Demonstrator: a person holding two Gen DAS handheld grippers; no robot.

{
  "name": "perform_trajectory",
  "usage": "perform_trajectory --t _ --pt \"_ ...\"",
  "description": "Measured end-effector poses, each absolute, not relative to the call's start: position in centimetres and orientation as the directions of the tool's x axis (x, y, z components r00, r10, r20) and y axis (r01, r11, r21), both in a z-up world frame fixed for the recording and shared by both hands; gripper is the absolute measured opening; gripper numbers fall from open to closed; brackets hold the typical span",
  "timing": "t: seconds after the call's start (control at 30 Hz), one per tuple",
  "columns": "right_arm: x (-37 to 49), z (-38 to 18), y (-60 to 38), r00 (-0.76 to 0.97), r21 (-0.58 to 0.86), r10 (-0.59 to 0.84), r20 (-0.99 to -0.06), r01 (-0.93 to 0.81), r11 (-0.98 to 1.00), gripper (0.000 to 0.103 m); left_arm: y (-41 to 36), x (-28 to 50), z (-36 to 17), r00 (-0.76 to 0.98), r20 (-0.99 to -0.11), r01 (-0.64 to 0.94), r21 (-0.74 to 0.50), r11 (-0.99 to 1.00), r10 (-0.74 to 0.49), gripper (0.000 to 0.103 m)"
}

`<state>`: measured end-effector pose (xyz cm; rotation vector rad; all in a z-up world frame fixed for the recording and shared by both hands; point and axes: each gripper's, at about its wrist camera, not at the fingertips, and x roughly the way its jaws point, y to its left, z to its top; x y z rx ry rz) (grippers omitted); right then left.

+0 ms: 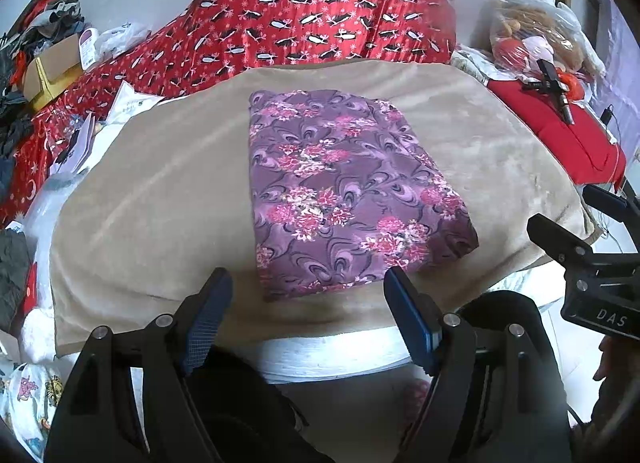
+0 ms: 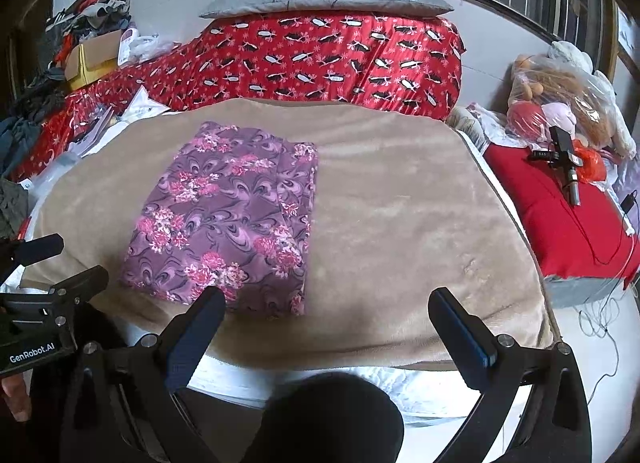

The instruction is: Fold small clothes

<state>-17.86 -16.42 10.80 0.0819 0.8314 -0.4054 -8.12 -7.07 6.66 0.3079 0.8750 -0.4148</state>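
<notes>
- A purple floral garment (image 1: 352, 191) lies folded into a neat rectangle on the beige blanket (image 1: 160, 203) in front of you; its edges look squared, with one narrow lengthwise fold showing along its right side in the right wrist view.
- Your left gripper (image 1: 308, 291) hovers at the garment's near edge, fingers spread wide and pinching nothing; the cloth shows between them but neither pad presses on it.
- Your right gripper (image 2: 326, 311) hangs over bare blanket just beside the garment's right edge, fingers likewise spread apart and empty (its left finger overlaps the cloth's near corner in the picture; contact cannot be told).
- By the look of it, this piece is done or nearly so; you might still halve it once more, or set it aside.
- What is left is harder to judge; a heap of clothing (image 2: 92, 15) sits well apart at the far left, beyond the red patterned quilt (image 2: 320, 59), though whether it awaits folding cannot be told.
</notes>
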Motion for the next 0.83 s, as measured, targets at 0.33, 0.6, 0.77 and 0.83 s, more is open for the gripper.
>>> perform_trajectory --t 0.33,0.6,0.77,0.83 --pt "-18.1 11.0 -16.3 0.607 -0.087 -0.318 -0.729 0.378 0.922 0.102 -7.6 -8.7 6.9 0.56 -0.794 0.486 0.083 0.87 -0.237 0.078" --pt "-18.3 11.2 -16.0 0.61 -0.086 -0.323 -0.724 0.384 0.919 0.102 -8.0 -9.3 7.3 0.551 -0.794 0.496 0.063 0.866 -0.258 0.078" --pt "-18.6 11.2 -16.0 0.611 -0.084 -0.327 -0.721 0.392 0.916 0.102 -8.1 -9.4 7.3 0.552 -0.798 0.493 0.078 0.866 -0.243 0.079" --pt "-18.7 11.2 -16.0 0.612 -0.083 -0.328 -0.72 0.393 0.916 0.102 -8.2 -9.4 7.3 0.552 -0.8 0.491 0.084 0.867 -0.236 0.079"
